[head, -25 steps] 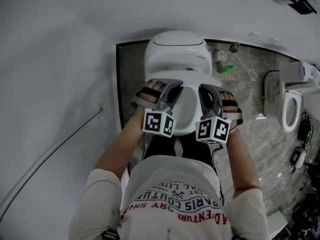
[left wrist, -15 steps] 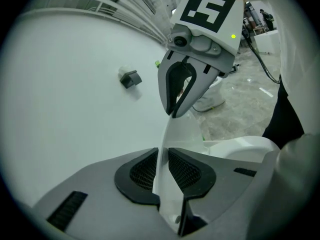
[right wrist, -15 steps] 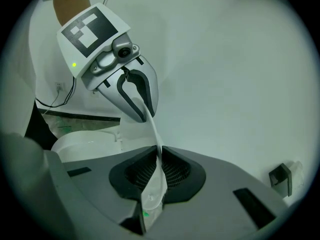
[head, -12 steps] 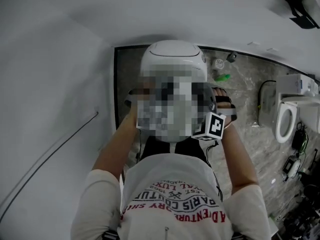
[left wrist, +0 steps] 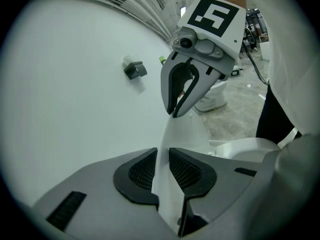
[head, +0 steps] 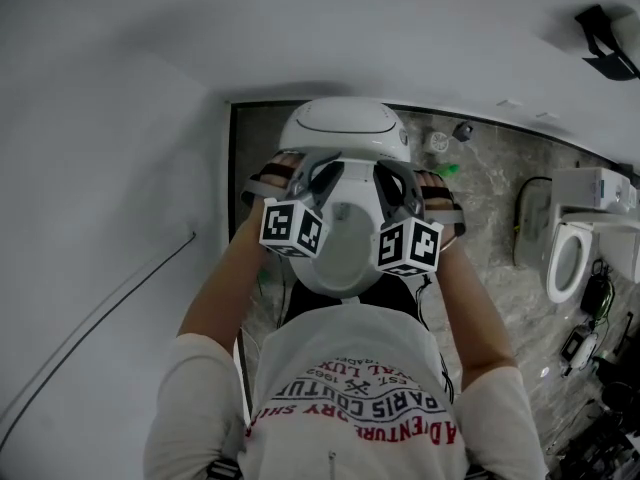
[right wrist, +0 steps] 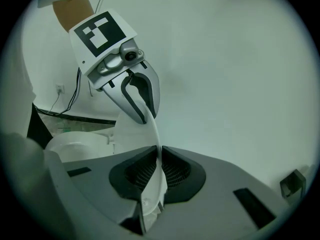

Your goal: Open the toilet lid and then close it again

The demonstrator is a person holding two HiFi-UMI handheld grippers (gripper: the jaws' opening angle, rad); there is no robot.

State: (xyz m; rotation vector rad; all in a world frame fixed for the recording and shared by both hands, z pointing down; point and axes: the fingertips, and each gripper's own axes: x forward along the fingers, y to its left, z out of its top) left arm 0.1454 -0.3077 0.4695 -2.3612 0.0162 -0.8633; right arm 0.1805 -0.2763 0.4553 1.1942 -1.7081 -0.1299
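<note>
Both hands have shifted in toward the rear of the toilet (head: 342,126) since a second ago, and the toilet lid (head: 340,243) now turns a much broader oval face up to the head view than it did then. It stands lifted off the bowl and tilted, held between the two hands in front of the person's shirt (head: 350,398). The left tool (left wrist: 162,170) has the lid's rim between its jaws. These have just been opening a little, yet the ribbed pads (left wrist: 142,171) still lie against both faces of the white rim. The right tool (right wrist: 160,171) is likewise closed on the rim at the opposite side, with the thin edge running up between its dark pads. Each gripper view shows the other tool's tips pinching the far side of the lid. A marble floor (head: 490,188) lies to the right of the toilet, with a second toilet (head: 565,258) farther right, and a pale wall (head: 120,168) stands to the left.
</note>
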